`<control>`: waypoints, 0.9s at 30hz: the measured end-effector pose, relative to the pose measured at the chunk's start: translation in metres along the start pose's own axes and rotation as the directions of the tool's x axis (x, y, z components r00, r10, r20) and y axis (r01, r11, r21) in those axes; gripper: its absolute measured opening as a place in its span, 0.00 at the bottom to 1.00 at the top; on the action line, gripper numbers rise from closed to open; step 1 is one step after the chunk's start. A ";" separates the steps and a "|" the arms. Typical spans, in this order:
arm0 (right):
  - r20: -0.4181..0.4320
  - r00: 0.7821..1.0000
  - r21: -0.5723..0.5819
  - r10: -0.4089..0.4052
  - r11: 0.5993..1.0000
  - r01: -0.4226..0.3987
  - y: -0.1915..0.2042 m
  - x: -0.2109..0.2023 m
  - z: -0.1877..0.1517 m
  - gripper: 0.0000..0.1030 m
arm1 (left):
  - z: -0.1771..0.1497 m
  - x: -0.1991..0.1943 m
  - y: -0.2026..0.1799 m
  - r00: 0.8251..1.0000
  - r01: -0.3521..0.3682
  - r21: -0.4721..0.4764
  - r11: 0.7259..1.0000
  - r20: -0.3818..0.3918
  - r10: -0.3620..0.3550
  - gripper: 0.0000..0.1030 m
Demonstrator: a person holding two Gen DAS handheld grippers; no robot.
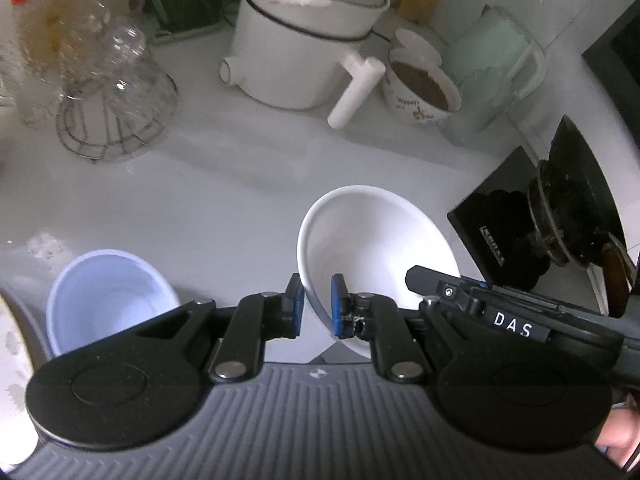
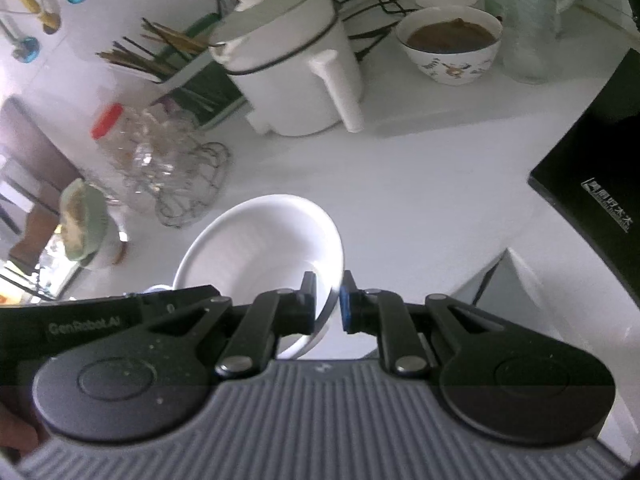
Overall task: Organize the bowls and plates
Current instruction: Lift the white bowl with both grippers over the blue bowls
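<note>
Currently, left wrist view: left hand-held gripper (image 1: 316, 306) is clamped on the near rim of the white bowl (image 1: 376, 240), one blue pad outside the wall, one inside. Jaws nearly closed, only the wall between them. Bowl hangs tilted, mouth facing the camera, clear of the white table (image 1: 224, 200). The other hand-held gripper's body comes in from the right against the same bowl. A pale blue bowl (image 1: 108, 300) sits lower left on the table, empty. Back of table: white kettle (image 1: 304, 52), a patterned bowl with brown contents (image 1: 420, 88), a wire rack with glassware (image 1: 112, 92), black cooktop (image 1: 500, 232) on the right.

Right wrist view: right hand-held gripper (image 2: 329, 306) pinches the opposite rim of the white bowl (image 2: 260, 248), same grip, jaws almost shut on the wall. Bowl is tilted and looks lifted off the table (image 2: 400, 184). Kettle (image 2: 292, 68) and patterned bowl (image 2: 452, 44) behind, cooktop (image 2: 592, 184) right.

Step, my read: two-handed carry of the white bowl, mid-transfer. Likely target is the blue bowl or a stack near it, but I can't confirm the destination.

Next move needs both grips kept matched so the rim doesn't twist, bowl levelled before lowering, then both released once it's seated. Risk: thin glazed rim slipping out of the pads.
</note>
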State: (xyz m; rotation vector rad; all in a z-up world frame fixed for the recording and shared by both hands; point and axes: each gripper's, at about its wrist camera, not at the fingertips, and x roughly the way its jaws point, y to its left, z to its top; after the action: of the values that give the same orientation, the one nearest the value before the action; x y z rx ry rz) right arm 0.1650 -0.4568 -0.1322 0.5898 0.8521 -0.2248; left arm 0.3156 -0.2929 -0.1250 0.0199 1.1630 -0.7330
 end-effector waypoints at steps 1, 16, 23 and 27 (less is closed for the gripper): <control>0.000 1.000 0.003 0.006 1.000 -0.006 0.004 -0.003 -0.001 0.14 | -0.001 -0.006 0.002 1.000 -0.002 -0.002 1.000 0.007 0.002 0.14; -0.001 0.998 -0.042 0.061 0.997 -0.061 0.073 -0.021 -0.025 0.15 | -0.022 -0.079 0.051 0.997 -0.026 -0.022 0.999 0.069 0.027 0.14; -0.006 0.997 -0.077 0.077 0.994 -0.077 0.101 -0.014 -0.028 0.16 | -0.033 -0.095 0.082 0.993 -0.023 -0.089 0.996 0.110 0.033 0.14; -0.012 0.996 -0.085 0.093 0.992 -0.093 0.111 -0.006 -0.028 0.16 | -0.035 -0.097 0.098 0.991 -0.040 -0.119 0.992 0.120 0.054 0.14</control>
State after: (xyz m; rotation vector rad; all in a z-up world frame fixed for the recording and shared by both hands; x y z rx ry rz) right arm 0.1893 -0.3498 -0.0975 0.5489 0.8357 -0.1005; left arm 0.3197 -0.1546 -0.0930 -0.0940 1.0819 -0.6153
